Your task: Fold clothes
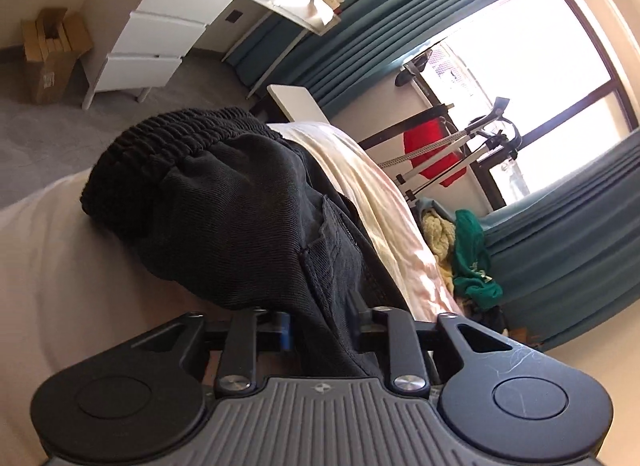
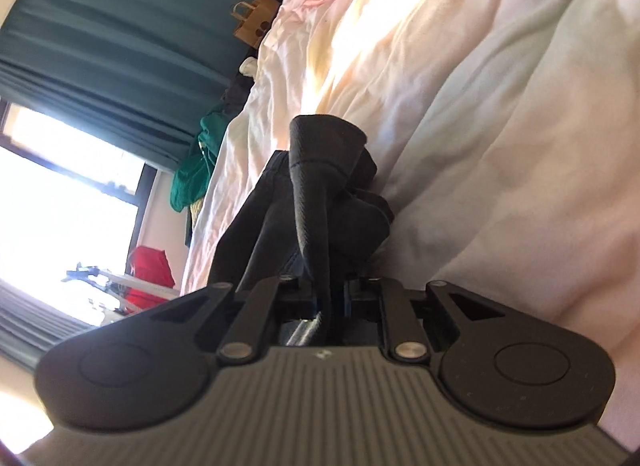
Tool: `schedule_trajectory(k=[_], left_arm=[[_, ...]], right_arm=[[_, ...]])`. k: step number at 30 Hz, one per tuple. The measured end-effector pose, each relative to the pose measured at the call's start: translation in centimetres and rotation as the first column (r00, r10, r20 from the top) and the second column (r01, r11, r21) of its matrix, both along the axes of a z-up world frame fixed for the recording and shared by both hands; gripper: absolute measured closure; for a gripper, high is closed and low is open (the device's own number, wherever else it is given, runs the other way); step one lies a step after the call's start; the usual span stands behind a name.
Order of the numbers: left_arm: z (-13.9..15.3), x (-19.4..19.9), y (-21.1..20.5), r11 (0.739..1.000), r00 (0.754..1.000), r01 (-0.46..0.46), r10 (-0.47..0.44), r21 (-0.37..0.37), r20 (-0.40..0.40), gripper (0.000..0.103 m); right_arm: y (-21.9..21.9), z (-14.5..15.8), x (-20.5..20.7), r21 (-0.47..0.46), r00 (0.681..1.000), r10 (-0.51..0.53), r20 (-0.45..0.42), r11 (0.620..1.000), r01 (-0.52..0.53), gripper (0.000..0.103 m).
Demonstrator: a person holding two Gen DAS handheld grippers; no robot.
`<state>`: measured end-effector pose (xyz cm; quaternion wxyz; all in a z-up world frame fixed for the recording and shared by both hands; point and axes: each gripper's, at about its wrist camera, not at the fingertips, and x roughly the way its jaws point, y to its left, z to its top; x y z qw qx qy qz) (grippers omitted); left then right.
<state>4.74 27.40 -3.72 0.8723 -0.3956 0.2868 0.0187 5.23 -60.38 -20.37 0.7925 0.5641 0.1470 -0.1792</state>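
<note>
Plainly, both tools are clamped on one dark garment. At the left, the left tool (image 1: 320,324) has its blue-padded fingers (image 1: 285,332) closed on a black pair of trousers (image 1: 240,217), a finely ribbed woven cloth with a thick, gathered elastic waistband (image 1: 160,145) bulging in a rounded hump and a stitched patch pocket (image 1: 332,242) below it. The trousers lie along the bed (image 1: 380,201), whose pale cream sheet is soft and creased. Further right, the right tool (image 2: 330,298) pinches a narrow, smooth fold of the same trousers (image 2: 320,193), the fabric rising in a tapered ridge to a rounded hem against the rumpled sheet (image 2: 480,105). Pleated teal curtains (image 2: 100,45) hang beyond the bed's far edge.
</note>
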Motion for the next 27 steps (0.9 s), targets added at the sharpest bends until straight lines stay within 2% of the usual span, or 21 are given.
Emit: schedule_trajectory(k=[3,5,7,10,15,17,20,21,24,27], left_arm=[[1.6,-1.1,-2.0,0.988,1.000,0.014,-0.015,0.155,0.009,0.046],[2.9,-1.9,-3.6,0.963,0.999,0.011,-0.021,0.269,0.034,0.037],[3.8,-2.7,-5.2,0.941,0.995,0.026,-0.057,0.336,0.083,0.027],[4.7,-2.8,-8.0,0.924,0.976,0.091,-0.157,0.371,0.151,0.025],[4.5,-1.2,-11.7,0.900,0.968,0.111,-0.194,0.422,0.160,0.023],[4.1,-0.4,-13.5,0.878,0.965,0.133,-0.221,0.459,0.142,0.023],[3.4,1.6,-16.7,0.838,0.953,0.198,-0.285,0.509,0.100,0.021],[3.1,2.5,-17.8,0.821,0.945,0.235,-0.317,0.521,0.074,0.021],[1.9,5.3,-20.9,0.768,0.915,0.288,-0.397,0.573,0.072,0.020],[0.5,7.5,-23.6,0.748,0.902,0.286,-0.421,0.598,0.094,0.019]], right_arm=[[-0.6,-1.0,-0.4,0.057,0.999,0.007,0.039,0.998,-0.009,0.082],[-0.7,-1.0,-0.4,0.077,0.999,0.008,0.049,0.997,-0.012,0.080],[-0.4,-0.5,0.1,0.055,0.999,0.015,0.031,0.998,-0.017,0.077],[-0.2,-0.2,0.9,0.036,0.999,0.033,0.036,0.999,-0.035,0.062],[-0.4,-0.7,1.6,0.055,0.999,0.011,0.050,0.998,-0.014,0.060],[-0.4,-0.7,2.0,0.031,0.999,0.016,0.032,0.999,-0.017,0.062],[0.2,0.2,2.6,-0.082,0.998,0.027,-0.062,0.996,-0.032,0.083],[0.4,0.4,2.7,-0.106,0.996,0.024,-0.080,0.994,-0.033,0.086],[0.6,0.9,2.6,-0.121,0.997,0.008,-0.077,0.992,-0.017,0.088],[0.7,1.3,2.3,-0.133,0.998,-0.009,-0.070,0.991,-0.001,0.088]])
